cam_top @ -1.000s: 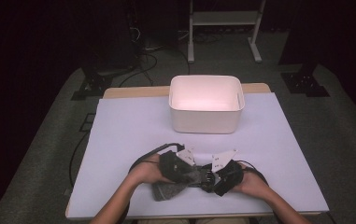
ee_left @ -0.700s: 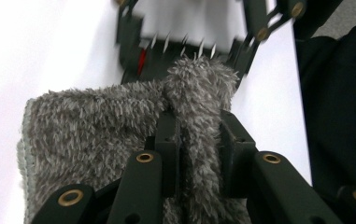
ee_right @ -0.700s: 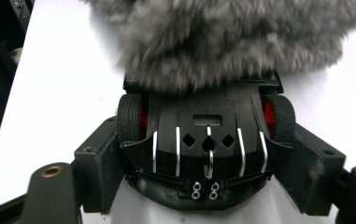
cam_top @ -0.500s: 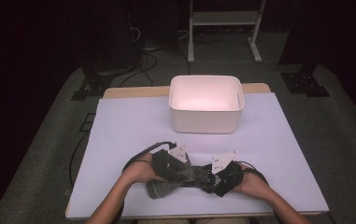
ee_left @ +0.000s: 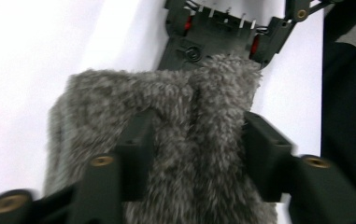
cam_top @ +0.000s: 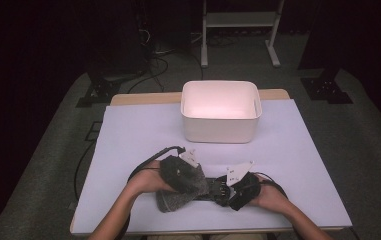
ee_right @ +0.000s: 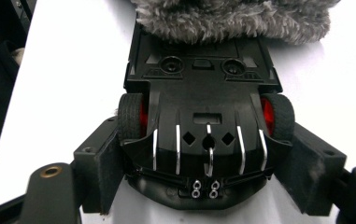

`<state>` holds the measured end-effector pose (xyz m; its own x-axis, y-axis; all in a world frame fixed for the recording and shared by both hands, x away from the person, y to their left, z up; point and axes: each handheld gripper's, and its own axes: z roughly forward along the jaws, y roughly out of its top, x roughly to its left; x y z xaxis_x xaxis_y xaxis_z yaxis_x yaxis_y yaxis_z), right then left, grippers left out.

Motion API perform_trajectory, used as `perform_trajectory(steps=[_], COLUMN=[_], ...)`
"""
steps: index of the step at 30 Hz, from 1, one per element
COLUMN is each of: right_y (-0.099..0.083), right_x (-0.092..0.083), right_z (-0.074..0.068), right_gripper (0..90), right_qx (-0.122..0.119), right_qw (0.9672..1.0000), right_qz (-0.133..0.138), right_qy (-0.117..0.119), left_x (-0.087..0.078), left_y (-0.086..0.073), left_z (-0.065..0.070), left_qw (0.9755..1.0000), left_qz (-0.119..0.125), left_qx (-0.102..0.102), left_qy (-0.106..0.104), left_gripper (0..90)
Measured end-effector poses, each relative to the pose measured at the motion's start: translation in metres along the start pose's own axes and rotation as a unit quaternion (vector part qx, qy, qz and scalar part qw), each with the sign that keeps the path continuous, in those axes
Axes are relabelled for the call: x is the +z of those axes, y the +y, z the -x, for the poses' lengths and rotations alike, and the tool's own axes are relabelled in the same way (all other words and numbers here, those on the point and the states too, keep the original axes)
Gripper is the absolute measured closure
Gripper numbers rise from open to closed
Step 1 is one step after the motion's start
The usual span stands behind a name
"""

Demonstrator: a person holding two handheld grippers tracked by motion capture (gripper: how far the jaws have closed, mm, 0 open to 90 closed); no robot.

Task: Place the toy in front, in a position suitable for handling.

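Step in hand, by the look: working the grey fuzzy cover [ee_left: 185, 154] along the black toy car [ee_right: 203, 107]. Cannot tell whether on or off.

- Toy car: belly up, close to the near edge of the worktop [cam_top: 128, 140], about mid-width. One end buried in the cover, the other end clear, with two red-hubbed wheels showing.
- Right gripper [ee_right: 206, 154]: clamped across the car's exposed end, pads hard against both wheels. Serving as the anchor.
- Left gripper [ee_left: 198, 135]: jaws just been opening, now at a middling gap. Cover's pile between them, pads flanking the fur with no visible pinch. Reads as letting go for a fresh bite.
- White bin [cam_top: 218, 130]: toward the far edge, well apart from the hands, nothing visible inside.

Next move, as judged: fresh bite with the left jaws elsewhere on the cover, taking fabric alone and not the car body beneath. Then a pull along the car's length against the right-hand hold. Risk: thick pile slipping through a shallow pinch.

Count: one toy car, one fuzzy cover, one bin, two grippers.
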<state>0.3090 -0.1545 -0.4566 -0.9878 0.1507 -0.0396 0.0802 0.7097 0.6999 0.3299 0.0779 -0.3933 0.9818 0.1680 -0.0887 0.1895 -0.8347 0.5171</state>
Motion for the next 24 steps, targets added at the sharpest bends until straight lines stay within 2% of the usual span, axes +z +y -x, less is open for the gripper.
perform_trajectory(steps=[2,5,7,11,14,16,17,20,23,24], right_y=[0.0,-0.001,-0.001,0.0,0.0,0.0,0.0,0.0,0.0,0.0], right_x=[0.0,0.001,0.001,0.0,0.0,0.0,0.0,0.0,0.001,0.001], right_z=[0.0,0.0,0.0,-0.001,-0.002,-0.002,-0.001,0.0,0.0,0.0], right_gripper=[23.1,23.1,23.2,23.2,23.2,23.2,23.2,23.2,23.2,23.2], right_qx=[0.002,0.003,0.001,-0.005,-0.013,-0.013,-0.012,-0.011,-0.012,-0.013], right_qw=[1.0,1.0,1.0,1.0,0.9999,0.9999,0.9999,0.9999,0.9999,0.9999], right_qz=[-0.001,-0.002,-0.002,-0.001,-0.003,-0.003,-0.003,-0.001,-0.003,-0.002], right_qy=[0.001,0.003,0.002,-0.002,-0.005,-0.006,-0.004,-0.001,0.0,0.0], left_x=[0.007,0.013,0.014,0.011,0.005,0.002,-0.006,-0.016,-0.019,-0.019], left_y=[0.003,0.01,0.012,0.008,-0.001,-0.005,-0.014,-0.028,-0.034,-0.034], left_z=[0.002,0.005,0.006,0.006,0.005,0.003,-0.002,-0.011,-0.016,-0.017], left_qw=[1.0,0.9999,0.9997,0.9992,0.9991,0.9991,0.9991,0.9983,0.9985,0.9987], left_qz=[0.0,0.006,0.002,0.004,0.001,-0.001,-0.006,-0.011,-0.001,0.001], left_qx=[0.006,0.015,0.025,0.039,0.04,0.036,0.024,0.001,-0.015,-0.014], left_qy=[-0.003,-0.003,0.002,0.007,0.016,0.021,0.036,0.056,0.054,0.049], left_gripper=[55.6,55.8,56.4,65.6,70.4,72.1,73.1,74.0,74.0,74.0])
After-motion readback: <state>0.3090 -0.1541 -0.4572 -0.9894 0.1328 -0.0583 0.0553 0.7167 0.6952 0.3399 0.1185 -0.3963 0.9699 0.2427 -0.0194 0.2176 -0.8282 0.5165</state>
